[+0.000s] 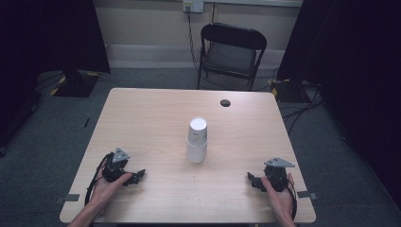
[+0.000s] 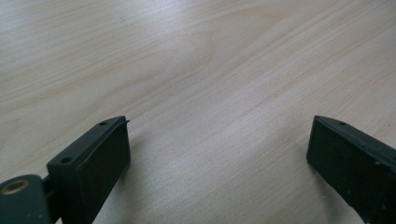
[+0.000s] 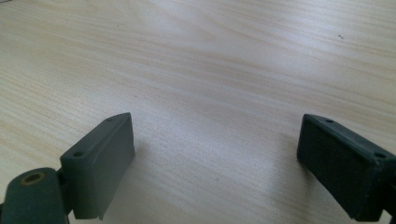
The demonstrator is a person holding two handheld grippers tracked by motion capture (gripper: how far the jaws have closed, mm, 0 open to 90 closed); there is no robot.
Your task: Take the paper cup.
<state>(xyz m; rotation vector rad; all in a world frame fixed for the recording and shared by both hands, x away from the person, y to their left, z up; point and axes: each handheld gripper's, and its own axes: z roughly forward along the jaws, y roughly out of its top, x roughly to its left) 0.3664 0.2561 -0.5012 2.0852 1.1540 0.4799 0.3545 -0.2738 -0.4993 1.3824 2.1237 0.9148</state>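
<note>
Two white paper cups [image 1: 196, 140] stand upside down, one stacked on the other, in the middle of the wooden table [image 1: 156, 113]. My left gripper [image 1: 137, 176] rests near the front left of the table, held by a hand, jaws pointing right toward the middle. In the left gripper view its jaws [image 2: 219, 154] stand wide apart over bare wood. My right gripper [image 1: 251, 180] rests near the front right, jaws pointing left. The right gripper view shows the jaws [image 3: 217, 154] wide apart with nothing between them. Both grippers are well short of the cups.
A small dark round hole [image 1: 225, 102] sits in the table's far right part. A black folding chair [image 1: 231, 53] stands beyond the far edge, with cables on the floor around it. Dark curtains hang at both sides.
</note>
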